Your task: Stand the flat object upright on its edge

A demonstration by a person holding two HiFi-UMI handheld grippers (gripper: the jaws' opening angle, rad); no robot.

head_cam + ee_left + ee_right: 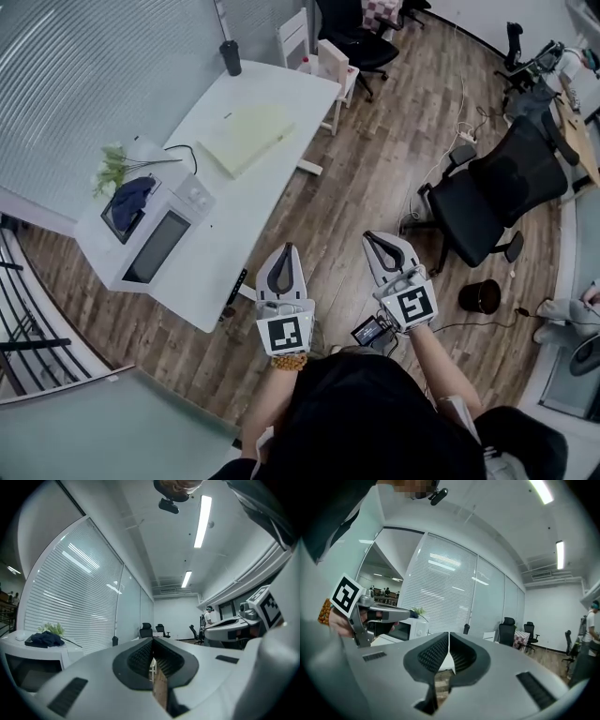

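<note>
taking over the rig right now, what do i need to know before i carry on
Grippers: left claw shut and empty; right claw shut and empty. Both are held out side by side over the wood floor, short of the table.
Things: the pale yellow flat object lies flat on the white table, toward its far end, past the microwave. Neither claw touches it.
Done: nothing on the object yet.
Left: step up to the table, open a claw, take the flat object by an edge, and stand it upright on its edge.
</note>
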